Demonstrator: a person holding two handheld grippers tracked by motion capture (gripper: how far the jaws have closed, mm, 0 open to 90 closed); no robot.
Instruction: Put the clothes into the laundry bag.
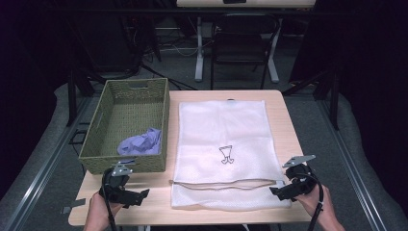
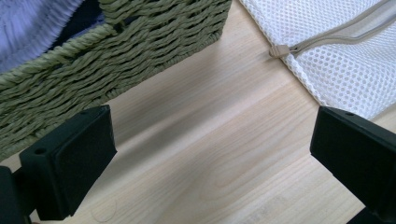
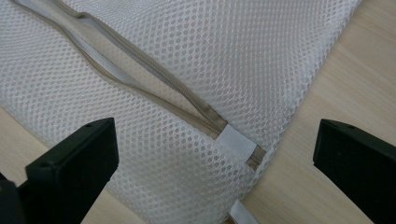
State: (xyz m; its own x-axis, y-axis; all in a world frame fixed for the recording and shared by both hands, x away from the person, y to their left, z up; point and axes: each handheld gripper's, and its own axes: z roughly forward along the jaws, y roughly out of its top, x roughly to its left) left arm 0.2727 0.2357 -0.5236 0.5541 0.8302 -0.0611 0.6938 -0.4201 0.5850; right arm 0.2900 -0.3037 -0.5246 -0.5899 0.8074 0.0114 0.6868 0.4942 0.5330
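A white mesh laundry bag (image 1: 223, 144) lies flat on the wooden table (image 1: 288, 125), its beige zipper (image 1: 226, 185) partly undone near the front edge. A green woven basket (image 1: 126, 122) stands to its left with a lavender cloth (image 1: 140, 142) inside. My left gripper (image 1: 126, 193) hovers open over bare wood in front of the basket (image 2: 93, 70), the zipper's end (image 2: 280, 50) off to its right. My right gripper (image 1: 285, 188) stands open at the bag's near right corner, above the zipper's closed end (image 3: 233, 140), nothing between its jaws.
A dark chair (image 1: 243, 43) and a white table leg (image 1: 198, 48) stand beyond the table's far edge. Bare wood runs along the front edge and to the right of the bag.
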